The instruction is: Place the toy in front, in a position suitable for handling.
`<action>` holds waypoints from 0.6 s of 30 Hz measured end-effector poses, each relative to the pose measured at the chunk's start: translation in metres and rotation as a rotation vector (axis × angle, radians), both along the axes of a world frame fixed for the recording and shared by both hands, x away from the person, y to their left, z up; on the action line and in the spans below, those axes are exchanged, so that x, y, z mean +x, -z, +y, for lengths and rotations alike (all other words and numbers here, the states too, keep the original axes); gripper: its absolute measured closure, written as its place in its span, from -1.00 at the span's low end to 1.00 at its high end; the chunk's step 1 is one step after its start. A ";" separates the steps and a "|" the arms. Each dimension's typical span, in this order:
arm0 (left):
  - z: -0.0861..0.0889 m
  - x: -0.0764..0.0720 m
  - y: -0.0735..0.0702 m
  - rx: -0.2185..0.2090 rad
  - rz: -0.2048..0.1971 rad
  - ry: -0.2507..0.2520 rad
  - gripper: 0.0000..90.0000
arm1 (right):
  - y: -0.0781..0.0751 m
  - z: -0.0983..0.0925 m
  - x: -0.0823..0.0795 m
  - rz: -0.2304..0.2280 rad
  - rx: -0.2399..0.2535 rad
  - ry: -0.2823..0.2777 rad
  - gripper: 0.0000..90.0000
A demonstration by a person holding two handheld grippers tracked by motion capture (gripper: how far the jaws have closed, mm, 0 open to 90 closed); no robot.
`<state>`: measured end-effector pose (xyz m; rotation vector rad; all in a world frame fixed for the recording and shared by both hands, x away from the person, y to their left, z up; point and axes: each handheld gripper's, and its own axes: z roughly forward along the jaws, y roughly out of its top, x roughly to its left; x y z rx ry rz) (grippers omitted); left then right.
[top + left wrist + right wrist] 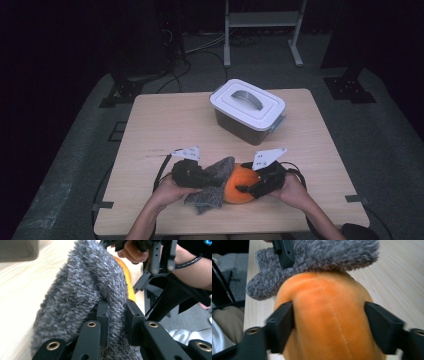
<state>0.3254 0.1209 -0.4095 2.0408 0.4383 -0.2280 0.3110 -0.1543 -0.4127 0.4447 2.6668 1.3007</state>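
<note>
An orange plush ball [239, 185] lies near the table's front edge, with a fuzzy grey cloth [214, 186] draped over its left side. My left gripper [206, 178] is shut on that grey cloth [82, 292], its pads pinching a fold [117, 312]. My right gripper [244, 189] comes in from the right, and its jaws stand wide on either side of the orange plush [324, 322], resting at its flanks without squeezing it [329, 315]. In the right gripper view the grey cloth [332, 255] hangs over the plush's far end.
A clear storage box with a white lid and grey handle [247, 102] stands at the back middle of the wooden table [150, 125]. Its corner [18, 250] shows in the left gripper view. A person's forearms reach in from the front edge.
</note>
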 end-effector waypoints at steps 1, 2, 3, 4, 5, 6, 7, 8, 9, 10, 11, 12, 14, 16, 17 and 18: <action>0.000 0.000 -0.001 -0.014 0.005 0.006 0.69 | 0.000 0.000 -0.001 -0.004 0.008 0.000 -0.29; 0.001 0.000 -0.002 -0.036 0.008 0.017 0.69 | 0.000 0.000 -0.002 -0.007 0.012 -0.003 -0.21; -0.001 0.000 -0.004 -0.046 0.005 0.022 0.69 | -0.002 0.000 -0.003 -0.014 0.011 -0.008 -0.14; -0.003 -0.001 -0.006 -0.033 -0.005 0.023 0.69 | -0.003 0.001 -0.004 -0.023 0.010 -0.008 -0.11; -0.005 -0.002 -0.007 -0.010 -0.021 0.025 0.69 | -0.003 0.002 -0.005 -0.037 0.001 -0.012 -0.09; -0.005 -0.002 -0.008 -0.002 -0.030 0.023 0.70 | -0.004 0.002 -0.005 -0.039 -0.006 -0.014 -0.08; -0.005 -0.002 -0.008 -0.001 -0.031 0.019 0.70 | -0.005 0.001 -0.004 -0.038 -0.008 -0.018 -0.06; -0.003 -0.001 -0.007 0.006 -0.033 0.012 0.70 | -0.005 0.000 -0.003 -0.031 -0.006 -0.019 -0.06; -0.002 -0.001 -0.006 0.017 -0.031 0.004 0.71 | -0.006 -0.002 -0.002 -0.022 -0.001 -0.022 -0.08; 0.000 0.000 -0.004 0.020 -0.032 0.004 0.71 | -0.006 -0.004 0.000 -0.012 0.002 -0.030 -0.13; 0.001 0.001 -0.002 0.022 -0.026 -0.002 0.71 | -0.006 -0.006 0.000 -0.007 0.002 -0.032 -0.18; 0.004 0.002 -0.001 0.034 -0.026 -0.008 0.71 | -0.007 -0.008 0.001 0.002 0.010 -0.031 -0.23; 0.007 0.003 0.001 0.050 -0.028 -0.023 0.70 | -0.007 -0.012 0.001 0.013 0.025 -0.029 -0.24; 0.010 0.005 0.004 0.056 -0.023 -0.033 0.70 | -0.006 -0.014 0.002 0.016 0.031 -0.020 -0.23; 0.011 0.005 0.004 0.055 -0.019 -0.035 0.70 | -0.005 -0.014 0.003 0.017 0.034 -0.022 -0.22; 0.011 0.006 0.004 0.056 -0.018 -0.034 0.70 | -0.004 -0.014 0.002 0.014 0.035 -0.024 -0.21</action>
